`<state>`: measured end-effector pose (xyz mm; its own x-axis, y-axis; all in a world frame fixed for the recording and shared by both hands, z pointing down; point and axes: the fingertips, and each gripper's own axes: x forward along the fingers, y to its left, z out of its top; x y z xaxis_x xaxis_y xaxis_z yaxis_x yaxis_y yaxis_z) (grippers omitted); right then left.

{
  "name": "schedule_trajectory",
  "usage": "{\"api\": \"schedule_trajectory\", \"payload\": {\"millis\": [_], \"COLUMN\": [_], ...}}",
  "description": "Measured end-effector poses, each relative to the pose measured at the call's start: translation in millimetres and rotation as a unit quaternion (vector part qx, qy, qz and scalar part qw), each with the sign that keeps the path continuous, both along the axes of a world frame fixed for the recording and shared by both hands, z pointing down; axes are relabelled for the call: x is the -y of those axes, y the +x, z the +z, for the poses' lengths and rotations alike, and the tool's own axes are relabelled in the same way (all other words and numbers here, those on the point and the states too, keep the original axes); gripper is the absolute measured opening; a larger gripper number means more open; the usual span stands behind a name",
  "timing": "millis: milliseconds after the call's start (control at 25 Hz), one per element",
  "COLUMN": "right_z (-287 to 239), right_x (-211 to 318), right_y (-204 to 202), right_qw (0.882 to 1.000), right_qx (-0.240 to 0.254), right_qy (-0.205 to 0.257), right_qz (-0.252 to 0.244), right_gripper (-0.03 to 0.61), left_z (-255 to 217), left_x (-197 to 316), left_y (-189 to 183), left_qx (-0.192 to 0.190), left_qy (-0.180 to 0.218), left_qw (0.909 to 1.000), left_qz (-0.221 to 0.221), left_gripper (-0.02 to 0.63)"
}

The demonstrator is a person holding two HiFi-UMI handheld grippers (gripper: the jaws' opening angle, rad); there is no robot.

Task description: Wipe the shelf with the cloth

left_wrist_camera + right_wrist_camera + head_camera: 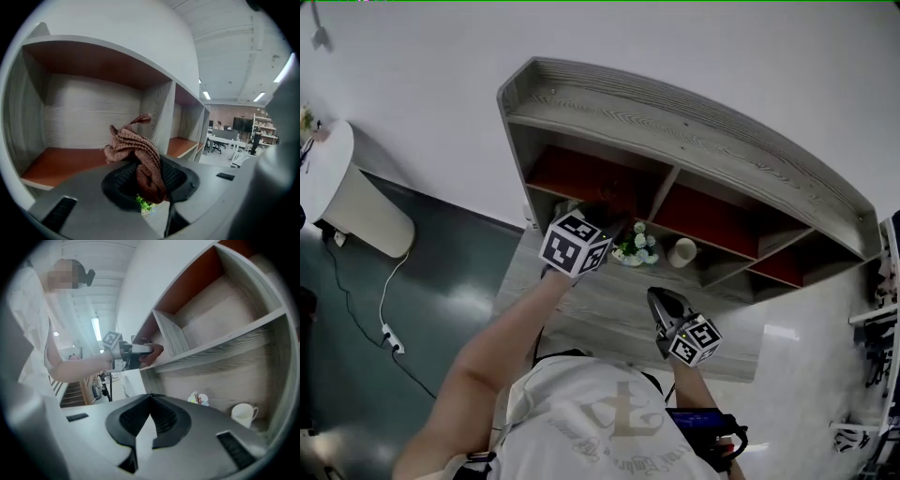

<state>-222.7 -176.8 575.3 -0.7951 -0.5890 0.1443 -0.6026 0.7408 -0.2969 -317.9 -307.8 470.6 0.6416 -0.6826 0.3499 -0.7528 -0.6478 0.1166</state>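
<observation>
Gripper on the left (pixel 150 180) is clamped on the brown cloth (pixel 136 150), just in front of the red shelf (pixel 65 161). Best to press it flat and rub right into the corners. The right gripper (pixel 151 404) is closed, holding nothing.

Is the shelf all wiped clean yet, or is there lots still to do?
Done: the cloth is picked up, pinched in the left gripper. In hand: it is held up at the front of the leftmost red-floored compartment of the shelf, not clearly touching it. Left: the wiping itself, as far as I can tell. The right gripper is empty, jaws together.
</observation>
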Motion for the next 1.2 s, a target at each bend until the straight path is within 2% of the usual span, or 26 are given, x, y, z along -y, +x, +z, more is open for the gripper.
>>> {"api": "schedule_trajectory", "payload": {"millis": [320,560,840,1000,1200], "right_z": [-1.3,0.6,5.7,7.5,7.5], "right_x": [-8.4,-9.3,-5.0,2.1,10.4], "right_y": [25.3,40.0,39.7,35.4,20.4], "right_qw": [0.998,0.996,0.996,0.996,0.998], "right_qx": [-0.004,-0.003,0.000,0.002,0.005], "right_qy": [-0.001,0.000,-0.003,-0.004,-0.003], "right_qz": [0.055,0.085,0.092,0.086,0.066], "right_gripper": [0.005,0.005,0.005,0.005,0.005], "left_z": [-8.9,19.7,31.1,31.9,32.9], "left_x": [43.0,64.6,74.3,78.1,83.2], "left_y": [31.2,50.1,49.9,37.1,3.2], "left_qx": [0.074,0.136,0.164,0.156,0.167], "left_qy": [-0.006,-0.038,-0.051,-0.052,-0.056], "left_qw": [0.9965,0.9881,0.9833,0.9856,0.9843], "left_qz": [0.037,0.060,0.062,0.039,0.004], "left_gripper": [0.103,0.104,0.100,0.100,0.100]}}
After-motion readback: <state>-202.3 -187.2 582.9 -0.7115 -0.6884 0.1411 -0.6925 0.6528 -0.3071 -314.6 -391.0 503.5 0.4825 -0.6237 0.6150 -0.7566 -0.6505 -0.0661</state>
